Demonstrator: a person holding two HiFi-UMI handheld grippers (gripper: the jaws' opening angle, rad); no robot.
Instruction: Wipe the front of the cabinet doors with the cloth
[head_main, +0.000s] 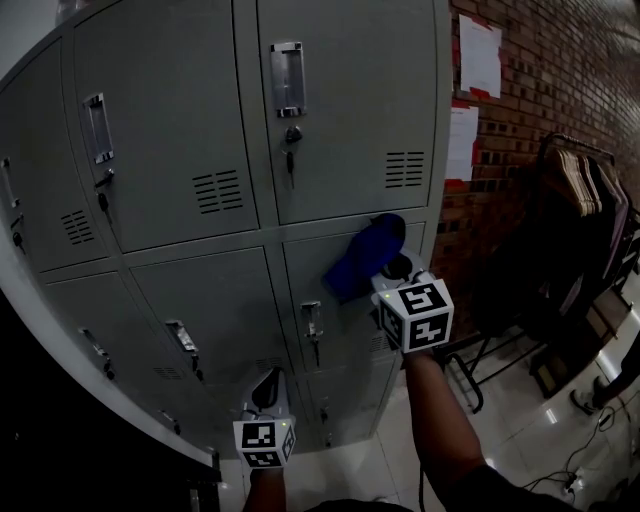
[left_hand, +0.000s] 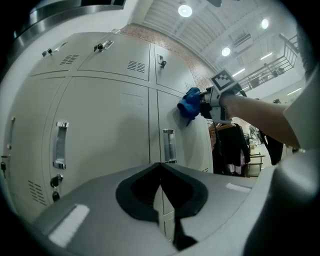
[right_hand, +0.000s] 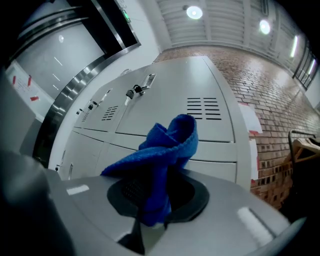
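Cloth (right_hand: 162, 150) — blue and bunched — is clamped in the right tool (head_main: 397, 270), whose jaws are closed on its folds. It seems pressed to the top of a middle-row cabinet door (head_main: 348, 332). The left tool (left_hand: 161, 192) hangs low, jaws together, empty. Wiping looks under way — most cabinet doors (head_main: 170, 100) probably remain.

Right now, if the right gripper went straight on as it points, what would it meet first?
The right gripper holds a blue cloth ahead of its jaws; that would meet the grey cabinet door first, and may already touch.
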